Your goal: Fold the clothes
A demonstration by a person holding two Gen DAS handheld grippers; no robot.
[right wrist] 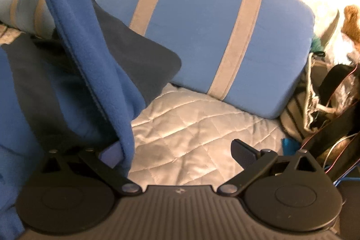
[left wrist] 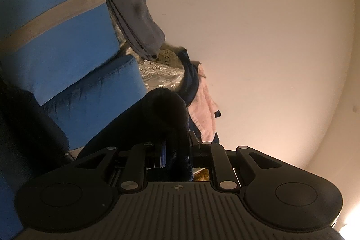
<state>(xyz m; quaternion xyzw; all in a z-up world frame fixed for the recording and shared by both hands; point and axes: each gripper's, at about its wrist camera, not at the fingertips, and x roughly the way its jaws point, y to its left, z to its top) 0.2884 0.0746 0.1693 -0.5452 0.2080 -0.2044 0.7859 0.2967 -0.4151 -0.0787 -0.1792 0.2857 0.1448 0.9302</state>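
Observation:
In the left wrist view my left gripper (left wrist: 177, 150) is shut on a bunched fold of dark navy fabric (left wrist: 166, 109), which rises from between the fingers and hides their tips. In the right wrist view a blue fleece garment (right wrist: 94, 48) with a navy panel (right wrist: 144, 60) hangs down on the left and drapes over the left finger. My right gripper (right wrist: 177, 154) stands wide open over the quilt. Its right finger (right wrist: 244, 153) is bare, and nothing is pinched between the pads.
A blue pillow with grey stripes (right wrist: 198, 21) lies on a silvery quilted bedspread (right wrist: 191, 127); the same pillow (left wrist: 56, 15) fills the left wrist view's left side. A grey garment (left wrist: 137, 12) and a pink one (left wrist: 207, 109) lie by a pale wall (left wrist: 258, 37). Bags and cables (right wrist: 333, 93) crowd the right.

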